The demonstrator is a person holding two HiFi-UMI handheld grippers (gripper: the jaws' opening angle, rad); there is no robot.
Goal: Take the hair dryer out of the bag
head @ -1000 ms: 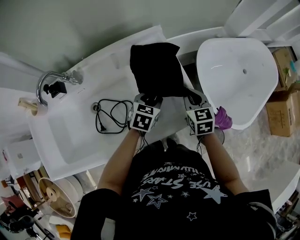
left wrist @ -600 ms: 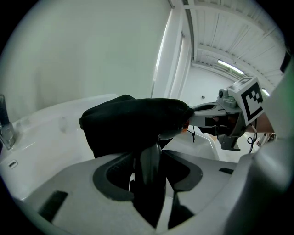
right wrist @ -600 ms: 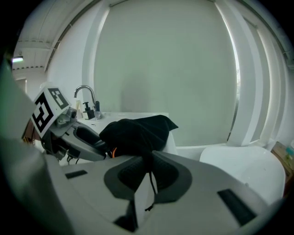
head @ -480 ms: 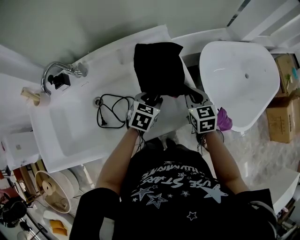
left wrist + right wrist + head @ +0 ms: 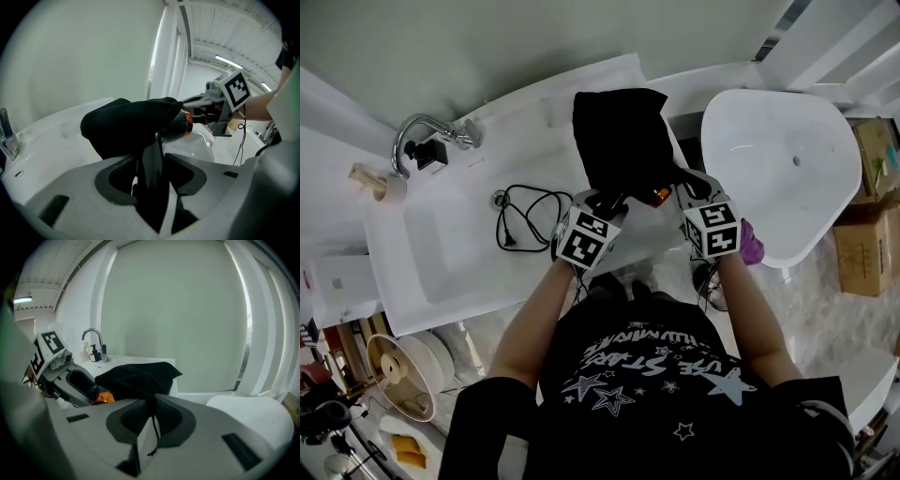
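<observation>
A black cloth bag (image 5: 617, 139) lies on the white counter (image 5: 516, 122) behind the sink. The black hair dryer (image 5: 177, 125) sticks out of the bag's mouth, showing its copper ring (image 5: 661, 195). My left gripper (image 5: 605, 200) is shut on the dryer's handle (image 5: 152, 161), which stands between its jaws. To the right, my right gripper (image 5: 677, 180) is shut on the bag's edge (image 5: 149, 399), and a drawstring hangs down between its jaws. In the right gripper view the bag (image 5: 136, 373) rises just ahead, with the copper ring (image 5: 104, 398) at its left. The dryer's black cord (image 5: 525, 217) lies coiled in the sink basin.
A chrome faucet (image 5: 420, 133) stands at the sink's (image 5: 431, 267) far left corner. A white tub (image 5: 778, 155) fills the right side, with cardboard boxes (image 5: 867, 239) beyond it. A purple object (image 5: 752, 242) sits by my right wrist. Clutter lies on the floor at lower left.
The left gripper has pulled the dryer back out of the bag, so its copper ring now shows at the mouth. The right gripper has kept its hold on the bag's edge.
</observation>
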